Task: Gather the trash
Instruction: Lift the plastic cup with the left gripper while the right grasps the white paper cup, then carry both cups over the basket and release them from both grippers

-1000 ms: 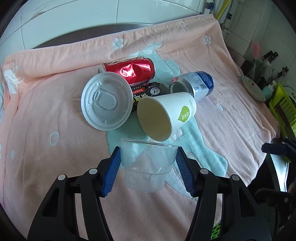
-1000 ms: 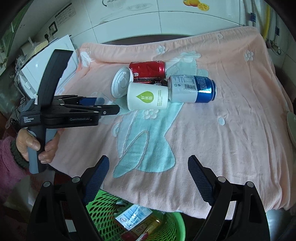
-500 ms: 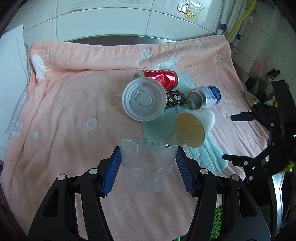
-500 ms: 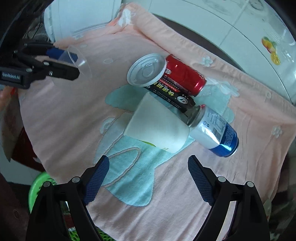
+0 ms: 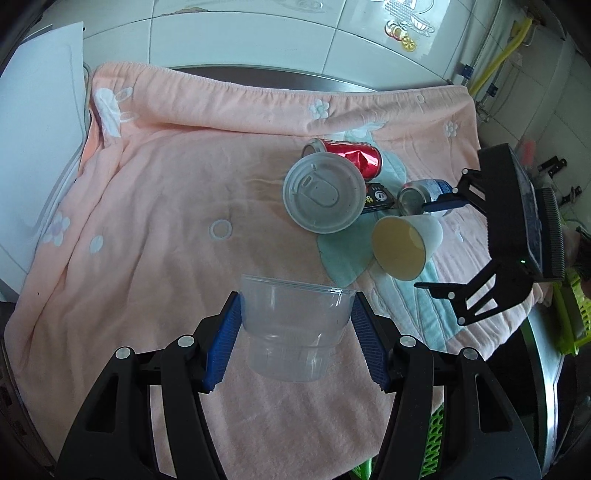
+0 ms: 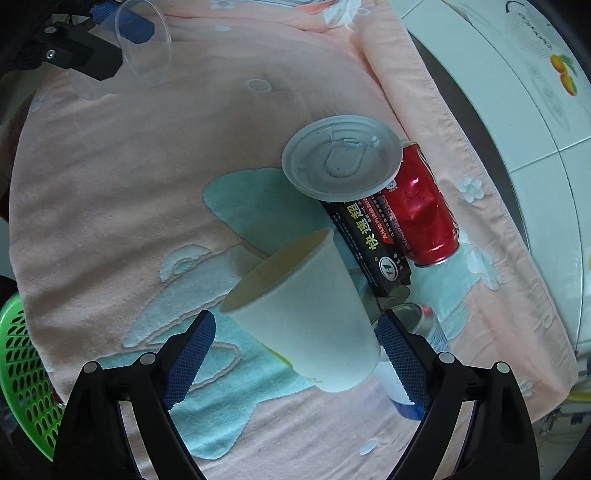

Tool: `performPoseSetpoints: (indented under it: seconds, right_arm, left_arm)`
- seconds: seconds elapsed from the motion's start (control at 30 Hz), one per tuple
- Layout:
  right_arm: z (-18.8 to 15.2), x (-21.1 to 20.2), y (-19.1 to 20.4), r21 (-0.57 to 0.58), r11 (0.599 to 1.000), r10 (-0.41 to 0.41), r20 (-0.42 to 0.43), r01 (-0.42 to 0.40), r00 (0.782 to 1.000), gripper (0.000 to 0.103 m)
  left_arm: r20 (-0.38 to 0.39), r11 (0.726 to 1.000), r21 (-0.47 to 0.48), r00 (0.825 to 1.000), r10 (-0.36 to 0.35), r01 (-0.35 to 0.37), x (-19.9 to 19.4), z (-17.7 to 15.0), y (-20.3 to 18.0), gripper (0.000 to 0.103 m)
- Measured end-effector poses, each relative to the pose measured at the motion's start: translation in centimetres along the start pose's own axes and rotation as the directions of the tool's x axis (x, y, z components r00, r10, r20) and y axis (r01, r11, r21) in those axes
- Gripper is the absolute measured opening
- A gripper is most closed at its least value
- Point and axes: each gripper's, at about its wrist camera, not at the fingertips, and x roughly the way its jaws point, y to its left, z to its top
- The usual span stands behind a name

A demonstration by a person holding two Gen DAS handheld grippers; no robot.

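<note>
My left gripper (image 5: 295, 332) is shut on a clear plastic cup (image 5: 293, 328), held above the pink towel (image 5: 155, 221). My right gripper (image 6: 291, 343) has its jaws opening around a white paper cup (image 6: 310, 314) that lies on its side; the pads stand clear of its walls. Behind that cup lie a grey plastic lid (image 6: 341, 157), a black carton (image 6: 369, 243), a dented red can (image 6: 421, 214) and a silver-blue can (image 6: 424, 325), partly hidden. From the left wrist view the right gripper (image 5: 439, 243) hangs over the paper cup (image 5: 404, 245).
A green slotted basket (image 6: 22, 369) sits below the towel's near edge. A white tiled wall (image 5: 258, 33) and a steel rim run behind the towel. A white appliance (image 5: 33, 147) stands at the left. The left half of the towel is bare.
The right gripper rolled and came down over the paper cup, which now lies between its jaws. The left gripper drew back from the pile with the clear cup.
</note>
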Motion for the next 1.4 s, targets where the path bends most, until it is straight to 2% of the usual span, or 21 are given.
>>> performPoseSetpoints:
  seconds: [0.17, 0.23, 0.4, 0.5, 0.67, 0.83, 0.97, 1.03, 1.27, 1.4]
  right_arm:
    - [0.9, 1.2, -0.6, -0.03, 0.999, 0.038, -0.011, -0.038, 0.999, 0.085]
    - [1.1, 1.5, -0.8, -0.02, 0.998, 0.066, -0.012, -0.066, 0.998, 0.081]
    - [1.4, 1.4, -1.7, 0.051, 0.995, 0.088, 0.01, -0.088, 0.996, 0.08]
    - [1.2, 1.1, -2.5, 0.144, 0.981, 0.123, 0.032, -0.126, 0.992, 0.08]
    - [0.3, -0.3, -3.4, 0.339, 0.914, 0.19, 0.129, -0.224, 0.973, 0.079]
    - [-1.4, -2.5, -2.4, 0.451, 0.854, 0.191, 0.195, -0.261, 0.962, 0.079]
    - [-3.4, -5.6, 0.0, 0.515, 0.807, 0.178, 0.253, -0.288, 0.951, 0.079]
    - [-4.7, -7.2, 1.1, 0.537, 0.779, 0.185, 0.296, -0.324, 0.937, 0.079]
    - [-10.0, -12.8, 6.1, 0.58, 0.73, 0.153, 0.377, -0.361, 0.914, 0.08]
    - [-12.7, -14.0, 9.0, 0.6, 0.705, 0.157, 0.388, -0.378, 0.908, 0.08]
  left_arm:
    - [-0.002, 1.0, -0.013, 1.0, 0.007, -0.008, 0.0, -0.1, 0.4, 0.059]
    - [-0.004, 1.0, -0.019, 1.0, 0.007, -0.007, 0.1, -0.2, 0.6, 0.059]
    - [-0.01, 1.0, -0.02, 1.0, 0.009, -0.009, 0.1, -0.4, 0.6, 0.059]
    - [-0.006, 1.0, -0.02, 1.0, 0.006, -0.006, 0.0, -0.4, 0.4, 0.059]
    - [0.006, 1.0, -0.019, 1.0, -0.014, 0.014, -0.4, -0.6, -0.4, 0.059]
    - [0.017, 0.999, -0.009, 0.999, -0.035, 0.035, -1.1, -1.0, -1.7, 0.059]
    - [0.033, 0.999, 0.005, 0.998, -0.051, 0.051, -1.9, -1.3, -2.9, 0.059]
    - [0.038, 0.998, 0.016, 0.998, -0.055, 0.054, -2.4, -1.6, -3.6, 0.059]
    - [0.066, 0.995, 0.06, 0.995, -0.079, 0.075, -4.8, -3.2, -6.7, 0.059]
    - [0.076, 0.993, 0.075, 0.993, -0.092, 0.087, -5.9, -4.5, -8.4, 0.059]
